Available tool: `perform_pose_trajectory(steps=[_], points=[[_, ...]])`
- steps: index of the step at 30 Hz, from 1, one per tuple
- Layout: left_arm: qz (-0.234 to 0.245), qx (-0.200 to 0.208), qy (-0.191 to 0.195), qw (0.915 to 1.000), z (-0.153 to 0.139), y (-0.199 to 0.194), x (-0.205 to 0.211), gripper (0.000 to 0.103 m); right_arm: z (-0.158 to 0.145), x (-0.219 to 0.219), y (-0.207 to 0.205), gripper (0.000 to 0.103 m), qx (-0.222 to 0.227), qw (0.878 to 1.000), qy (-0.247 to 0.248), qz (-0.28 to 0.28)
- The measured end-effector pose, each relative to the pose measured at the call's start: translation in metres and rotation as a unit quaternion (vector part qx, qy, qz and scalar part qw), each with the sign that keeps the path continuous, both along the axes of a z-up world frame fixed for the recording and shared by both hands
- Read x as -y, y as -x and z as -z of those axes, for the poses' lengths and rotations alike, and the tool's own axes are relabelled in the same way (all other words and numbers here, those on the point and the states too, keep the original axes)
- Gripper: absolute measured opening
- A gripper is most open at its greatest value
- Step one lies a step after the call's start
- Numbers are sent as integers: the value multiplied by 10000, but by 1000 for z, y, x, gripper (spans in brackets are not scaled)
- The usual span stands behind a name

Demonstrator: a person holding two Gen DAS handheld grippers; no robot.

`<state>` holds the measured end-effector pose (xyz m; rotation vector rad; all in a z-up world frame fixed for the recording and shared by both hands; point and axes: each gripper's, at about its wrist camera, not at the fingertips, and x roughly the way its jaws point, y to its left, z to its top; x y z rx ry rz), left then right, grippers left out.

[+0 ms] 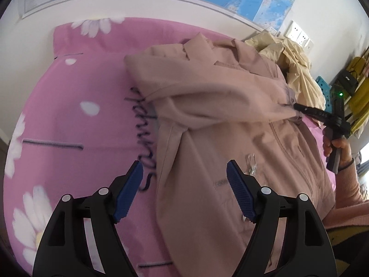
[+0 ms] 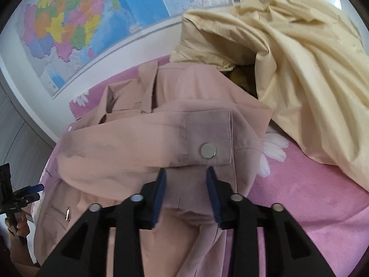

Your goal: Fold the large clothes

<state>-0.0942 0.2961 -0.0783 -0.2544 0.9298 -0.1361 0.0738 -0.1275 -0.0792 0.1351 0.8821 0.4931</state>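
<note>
A dusty-pink jacket [image 1: 230, 120] lies on a pink flowered sheet [image 1: 80, 87]. One sleeve is folded across its chest. My left gripper [image 1: 184, 180] is open and empty, hovering over the jacket's lower left edge. My right gripper [image 2: 186, 184] is part-closed with its jaws on either side of the sleeve cuff [image 2: 207, 138], which has a silver snap; the cuff fabric sits between the blue pads [image 2: 213, 194]. In the left wrist view the right gripper [image 1: 297, 107] holds the sleeve end at the jacket's right side.
A cream-yellow garment [image 2: 311, 69] is heaped on the bed to the right of the jacket, also in the left wrist view [image 1: 297, 64]. A map [image 2: 80, 23] hangs on the wall behind the bed. Shelves with yellow items [image 1: 355, 78] stand at the far right.
</note>
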Motion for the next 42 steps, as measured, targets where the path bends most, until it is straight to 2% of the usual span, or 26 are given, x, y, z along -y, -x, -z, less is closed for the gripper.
perform_pose_trajectory(steps=[2,5,12,18,24,26,29,32,36,40,42], points=[[-47,-40,70,10000,3,10,-4,76,-5,2,8,46,46,9999,-83,-85],[-61,-121,221,9997,8,20,-4,76,-12,5,25,47,99,9997,-78,-204],[-44,-290,427,9987,23,48,3,76,-16,22,58,54,-43,9981,-468,-386],[-136,-426,752,9962,36,74,5,76,-7,44,91,65,-296,9956,-766,-444],[-21,-410,1047,9937,36,93,11,82,7,63,119,73,-528,9919,-1057,-466],[154,-412,1168,9922,37,97,18,84,14,69,127,75,-614,9899,-1182,-483],[256,-374,1123,9926,38,102,30,88,23,74,136,76,-754,9876,-1294,-480],[333,-338,1301,9904,39,105,37,91,31,75,146,77,-874,9849,-1378,-576],[450,-345,1291,9900,40,106,51,94,41,72,161,78,-985,9822,-1422,-729],[530,-354,1208,9906,40,105,62,98,43,64,175,78,-934,9796,-1497,-962],[520,-357,1300,9895,41,102,62,98,43,58,179,78,-964,9769,-1539,-1125]])
